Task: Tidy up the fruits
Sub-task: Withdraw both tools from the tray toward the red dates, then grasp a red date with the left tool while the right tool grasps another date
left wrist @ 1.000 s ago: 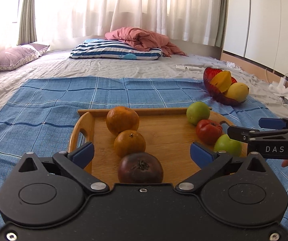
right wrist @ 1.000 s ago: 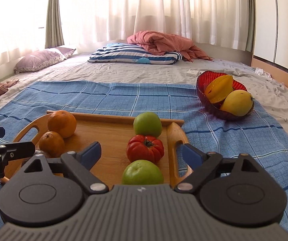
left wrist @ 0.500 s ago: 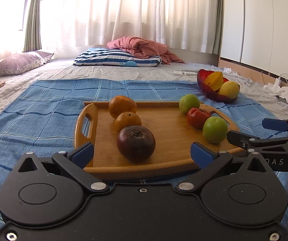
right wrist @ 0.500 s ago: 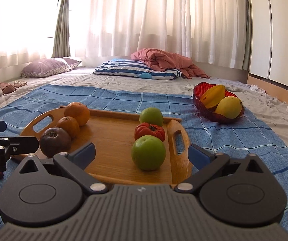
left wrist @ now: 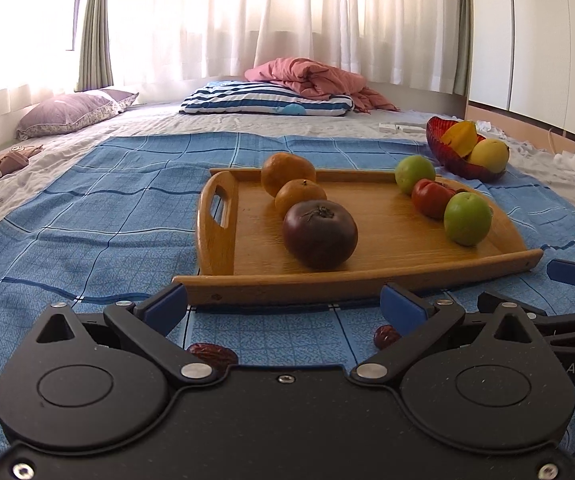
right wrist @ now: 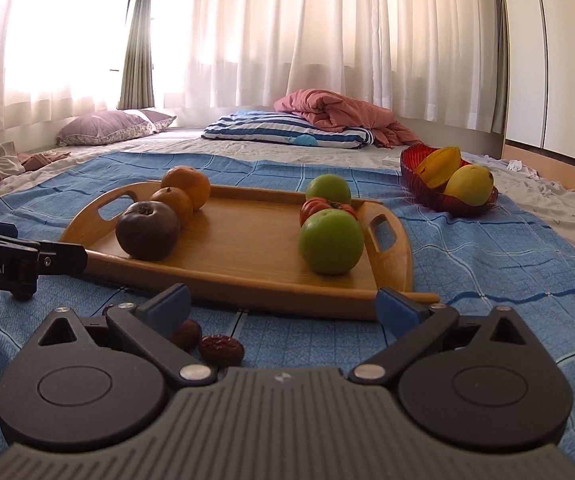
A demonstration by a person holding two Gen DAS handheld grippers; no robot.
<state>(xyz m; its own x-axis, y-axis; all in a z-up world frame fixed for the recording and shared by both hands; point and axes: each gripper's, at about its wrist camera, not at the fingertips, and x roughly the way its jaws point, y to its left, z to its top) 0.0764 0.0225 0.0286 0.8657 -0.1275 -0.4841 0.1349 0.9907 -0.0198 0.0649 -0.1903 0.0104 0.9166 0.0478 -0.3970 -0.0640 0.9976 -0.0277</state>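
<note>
blue checked cloth (left wrist: 99, 216) under everything | our rectangular wooden handled tray (left wrist: 387, 240) holds two oranges, dark purple tomato (left wrist: 320, 234), two green apples, red tomato | left gripper (left wrist: 283, 308) and right gripper (right wrist: 283, 306) both spread wide, holding nothing | wrinkly red dates (right wrist: 221, 349) on cloth by us

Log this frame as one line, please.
left gripper: open, empty | right gripper: open, empty | wooden tray: six fruits aboard | red bowl: two yellow fruits
</note>
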